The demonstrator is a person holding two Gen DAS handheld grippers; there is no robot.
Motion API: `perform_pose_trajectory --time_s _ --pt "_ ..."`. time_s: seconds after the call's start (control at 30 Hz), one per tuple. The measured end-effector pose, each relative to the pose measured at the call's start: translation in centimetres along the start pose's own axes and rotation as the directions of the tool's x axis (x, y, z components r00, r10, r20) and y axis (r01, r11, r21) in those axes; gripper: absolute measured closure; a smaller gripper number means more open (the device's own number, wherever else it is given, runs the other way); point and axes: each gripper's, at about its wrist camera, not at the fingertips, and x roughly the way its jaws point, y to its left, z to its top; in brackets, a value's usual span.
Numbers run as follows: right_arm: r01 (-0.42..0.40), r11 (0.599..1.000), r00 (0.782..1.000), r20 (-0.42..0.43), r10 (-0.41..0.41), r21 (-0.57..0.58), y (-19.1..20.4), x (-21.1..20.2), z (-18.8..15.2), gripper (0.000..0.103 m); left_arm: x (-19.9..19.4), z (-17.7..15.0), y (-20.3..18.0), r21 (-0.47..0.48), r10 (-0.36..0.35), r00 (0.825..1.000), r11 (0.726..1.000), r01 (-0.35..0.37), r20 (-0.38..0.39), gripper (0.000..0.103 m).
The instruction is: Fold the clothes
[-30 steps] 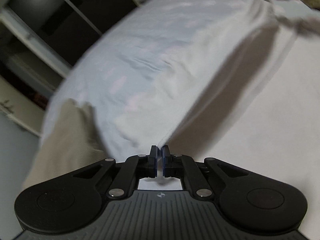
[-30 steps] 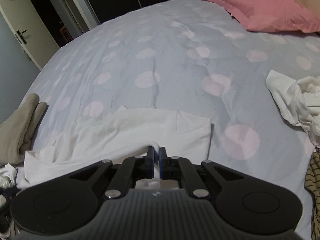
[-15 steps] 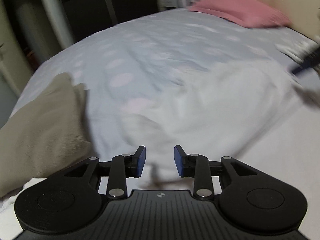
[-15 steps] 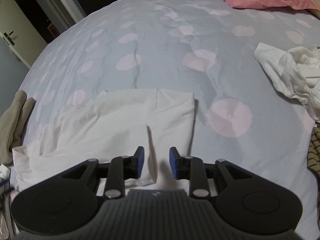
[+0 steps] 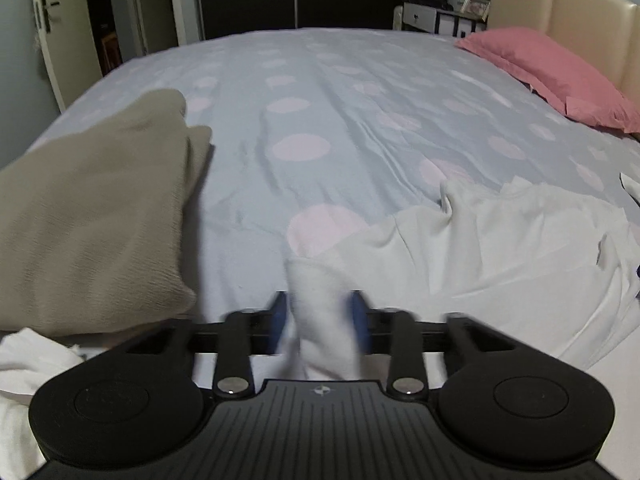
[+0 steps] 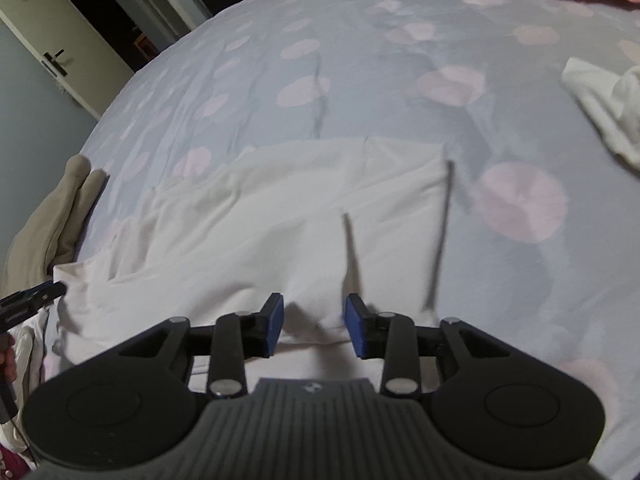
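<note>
Off to the left of my left gripper (image 5: 318, 326) I am seeing a tan folded garment (image 5: 92, 220) lying on the dotted bedsheet (image 5: 320, 92), set aside so the middle of the bed stays free for work. Between this gripper's jaws I am catching a bunched corner of the white garment (image 5: 500, 248). The jaws have just been closing and are standing narrow, with the cloth filling the gap and reaching both blue pads. The picture is blurred there, so I judge it a grip rather than see it firmly. The rest of that garment is spreading away to the right of the jaws, rumpled, which suggests I am taking this corner to pull the cloth flat.

Ahead of my right gripper (image 6: 315, 326) the same white garment (image 6: 280, 216) is lying mostly flat, its far edge straight across the sheet. Its near hem is sitting between the jaws, which have also just been closing and are standing partly apart. The pads do not appear to be pressing the cloth yet, so I am treating it as not gripped. To the far right of these jaws a crumpled white heap (image 6: 600, 100) is waiting its turn. With both near corners taken, I judge I could lift them together and fold.
</note>
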Motion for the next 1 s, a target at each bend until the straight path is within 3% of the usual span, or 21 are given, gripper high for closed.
perform_pose_trajectory --time_s 0.03,0.17,0.27,0.3,0.33,0.47,0.57,0.6,0.67,1.0 --pt "-0.004 1.0 1.0 -0.003 0.004 -0.004 0.1 0.0 0.0 0.101 0.0 0.0 0.0 -0.01 -0.002 1.0 1.0 0.002 0.006 0.097" --pt "0.086 0.996 0.994 0.068 -0.084 -0.028 0.5 -2.0 0.8 0.102 -0.4 0.3 0.0 -0.045 0.039 0.998 0.998 -0.037 0.039 0.099" --pt "0.192 0.98 0.978 0.094 -0.186 -0.049 0.2 -2.9 1.1 0.102 0.2 0.1 0.4 -0.065 0.076 0.997 0.995 -0.076 0.001 0.099" --pt "0.229 0.972 0.97 0.093 -0.223 -0.056 0.1 -2.9 1.1 0.102 0.4 0.0 0.5 -0.075 0.081 0.997 0.994 -0.082 -0.012 0.098" --pt "0.244 0.968 0.968 0.082 -0.239 -0.058 -0.2 -2.8 0.9 0.102 0.5 -0.2 0.7 -0.092 0.073 0.997 0.993 -0.074 -0.02 0.091" --pt "0.206 0.977 0.979 0.001 -0.206 -0.054 -0.9 -1.7 0.2 0.101 -0.7 -0.5 0.6 -0.103 0.051 0.998 0.993 -0.053 -0.024 0.08" --pt "0.208 0.977 0.978 -0.004 -0.209 -0.041 -1.3 -2.0 0.2 0.094 -2.0 -0.9 0.5 -0.103 0.048 0.999 0.993 -0.05 -0.023 0.055" --pt "0.207 0.978 0.978 0.002 -0.207 -0.032 -1.5 -2.4 0.3 0.091 -2.5 -1.2 0.6 -0.11 0.047 0.999 0.993 -0.049 -0.022 0.054" --pt "0.196 0.98 0.98 0.014 -0.196 -0.007 -2.0 -3.2 0.1 0.071 -3.0 -1.9 0.7 -0.122 0.037 0.998 0.992 -0.042 -0.044 0.054" --pt "0.148 0.988 0.989 -0.022 -0.149 -0.031 -3.4 -6.4 -2.9 0.066 -6.4 -7.0 -0.8 -0.092 -0.033 0.978 0.996 0.014 -0.206 0.053"
